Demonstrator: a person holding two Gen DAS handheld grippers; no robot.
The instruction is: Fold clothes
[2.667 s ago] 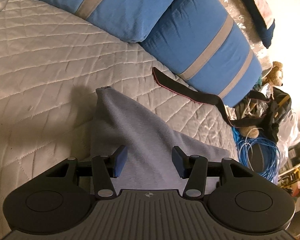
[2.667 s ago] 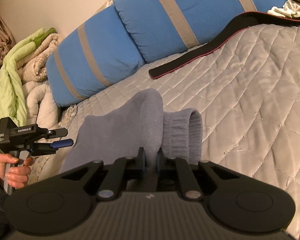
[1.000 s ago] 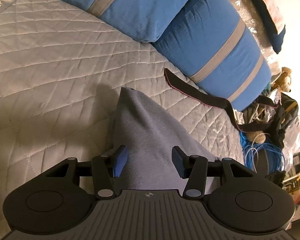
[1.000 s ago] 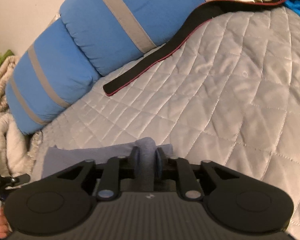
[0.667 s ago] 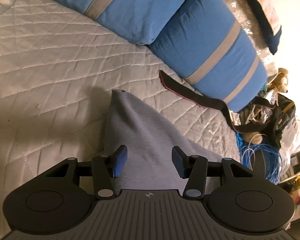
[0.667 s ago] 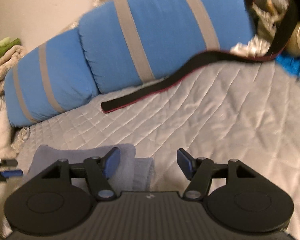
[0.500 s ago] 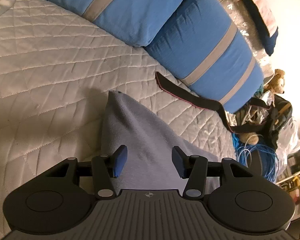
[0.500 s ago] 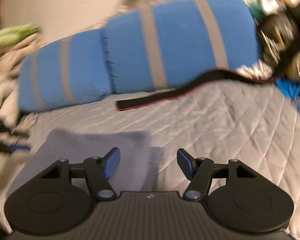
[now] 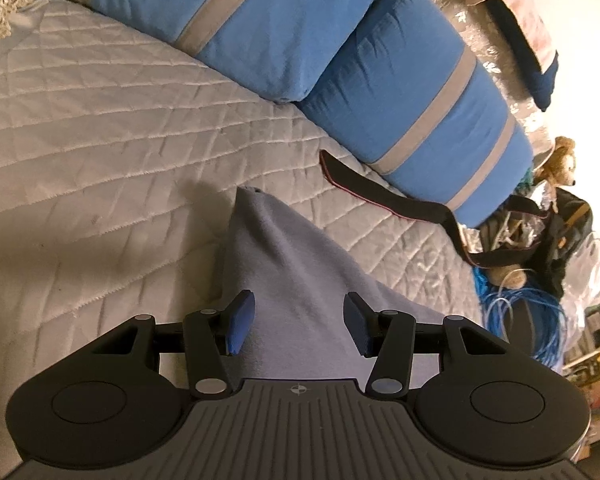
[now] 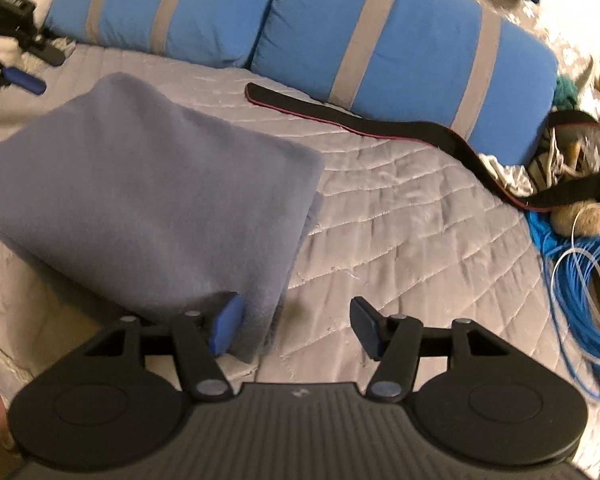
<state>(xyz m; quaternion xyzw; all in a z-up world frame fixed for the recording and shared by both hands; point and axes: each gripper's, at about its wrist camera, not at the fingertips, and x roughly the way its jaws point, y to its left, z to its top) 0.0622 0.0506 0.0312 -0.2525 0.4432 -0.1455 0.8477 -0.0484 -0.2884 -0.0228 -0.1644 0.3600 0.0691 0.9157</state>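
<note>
A grey-blue fleece garment (image 10: 148,196) lies folded into a thick rectangle on the quilted bed (image 10: 400,232). My right gripper (image 10: 296,326) hovers open over the garment's near right corner, its left pad beside the fabric edge, nothing between the fingers. In the left wrist view the same garment (image 9: 296,272) runs away from me as a narrowing wedge, and my left gripper (image 9: 300,324) stands open just above it, holding nothing. The left gripper (image 10: 8,68) also shows at the far left of the right wrist view.
Two blue pillows (image 10: 400,52) with grey stripes line the back of the bed. A black strap (image 10: 360,124) lies in front of them. Blue cable coils (image 10: 572,264) and a plush toy (image 10: 580,216) sit off the bed's right edge.
My right gripper has let go of the fabric fold and opened, then drawn back and swung right. The garment now lies flat and folded. My left gripper stayed open over it.
</note>
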